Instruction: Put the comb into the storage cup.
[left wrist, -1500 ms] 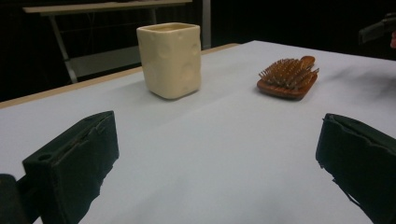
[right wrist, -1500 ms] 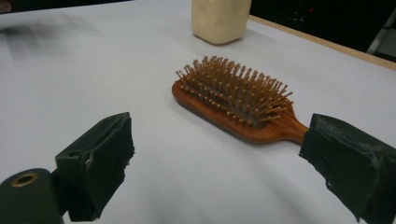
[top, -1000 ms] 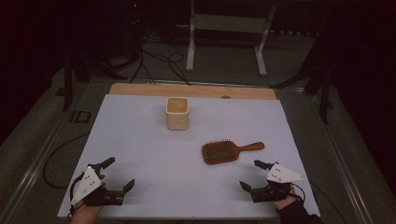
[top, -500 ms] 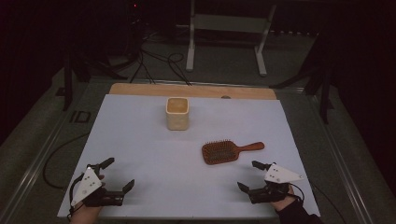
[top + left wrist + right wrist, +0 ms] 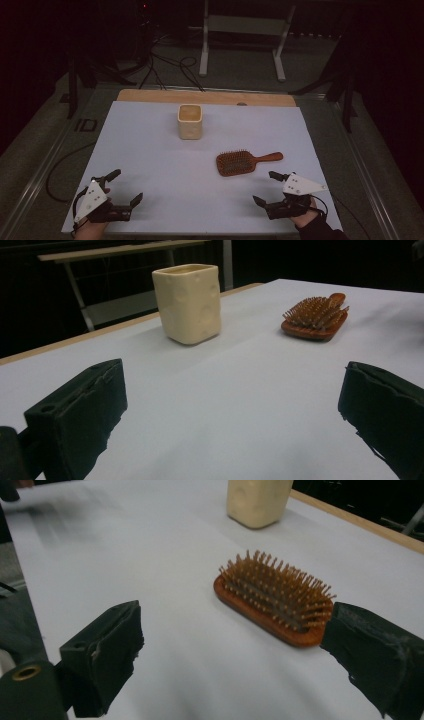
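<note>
While both hands rest at the near edge of the desk (image 5: pixel 150 150), the left tool (image 5: pixel 125 187) sits at the near left corner with its jaws spread wide and nothing between them. At the near right, the right tool (image 5: pixel 267 187) is likewise spread and empty, just near of a wooden hairbrush (image 5: pixel 240 162) lying bristles up, handle pointing right. Farther back, near the middle, a cream cup (image 5: pixel 190 121) stands upright, well apart from the brush.
</note>
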Action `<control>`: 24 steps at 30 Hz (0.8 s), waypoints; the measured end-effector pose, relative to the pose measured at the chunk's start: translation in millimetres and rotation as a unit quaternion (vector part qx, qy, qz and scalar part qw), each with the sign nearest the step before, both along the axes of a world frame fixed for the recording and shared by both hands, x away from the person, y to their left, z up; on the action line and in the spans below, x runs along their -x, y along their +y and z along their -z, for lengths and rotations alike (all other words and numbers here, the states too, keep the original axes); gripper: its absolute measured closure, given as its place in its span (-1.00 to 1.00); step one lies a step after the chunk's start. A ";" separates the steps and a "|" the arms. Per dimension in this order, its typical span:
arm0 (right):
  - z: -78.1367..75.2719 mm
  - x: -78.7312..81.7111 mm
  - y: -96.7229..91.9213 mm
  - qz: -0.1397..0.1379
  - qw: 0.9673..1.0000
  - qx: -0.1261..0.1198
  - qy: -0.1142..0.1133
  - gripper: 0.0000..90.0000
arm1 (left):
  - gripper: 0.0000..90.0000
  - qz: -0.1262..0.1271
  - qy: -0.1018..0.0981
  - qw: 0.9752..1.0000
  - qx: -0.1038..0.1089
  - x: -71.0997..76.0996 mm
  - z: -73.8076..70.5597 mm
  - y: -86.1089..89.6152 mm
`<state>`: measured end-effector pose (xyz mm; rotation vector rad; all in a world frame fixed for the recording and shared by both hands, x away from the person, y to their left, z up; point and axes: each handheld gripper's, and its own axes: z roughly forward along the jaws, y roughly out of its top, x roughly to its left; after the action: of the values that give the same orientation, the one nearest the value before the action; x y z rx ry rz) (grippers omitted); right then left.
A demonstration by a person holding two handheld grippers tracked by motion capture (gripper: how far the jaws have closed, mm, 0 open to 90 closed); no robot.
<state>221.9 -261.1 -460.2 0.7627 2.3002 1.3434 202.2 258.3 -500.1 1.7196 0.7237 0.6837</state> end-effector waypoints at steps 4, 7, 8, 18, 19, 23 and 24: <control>-12.8 -1.9 -1.4 -0.001 1.000 -0.004 -0.004 -0.82 | -1.00 0.002 0.001 1.000 -0.002 -0.2 0.4 -0.8; -23.2 -3.7 -1.5 0.003 1.000 -0.004 -0.011 -0.82 | -1.00 0.001 0.001 1.000 -0.001 -0.2 0.4 -0.5; -26.8 -4.5 -1.6 0.004 1.000 -0.004 -0.013 -0.82 | -1.00 0.001 0.001 1.000 0.001 -0.4 0.3 -0.3; -54.6 -17.5 -0.4 0.014 0.999 0.007 -0.047 -0.82 | -1.00 0.000 0.001 1.000 0.002 -0.5 0.6 0.0; -56.7 -19.2 0.0 0.013 0.999 0.009 -0.049 -0.82 | -1.00 0.000 0.002 1.000 0.002 -0.7 0.6 0.1; -66.0 -26.1 -0.4 0.020 0.998 0.007 -0.059 -0.82 | -1.00 0.000 0.001 1.000 0.004 -0.6 0.7 -0.1; -68.3 -28.2 -1.0 0.021 0.998 0.007 -0.062 -0.82 | -1.00 0.001 0.001 1.000 0.003 -0.6 0.7 -0.1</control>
<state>250.2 -262.2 -391.9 0.6992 2.1832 1.3177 202.8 258.2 -500.8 1.7153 0.7254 0.6782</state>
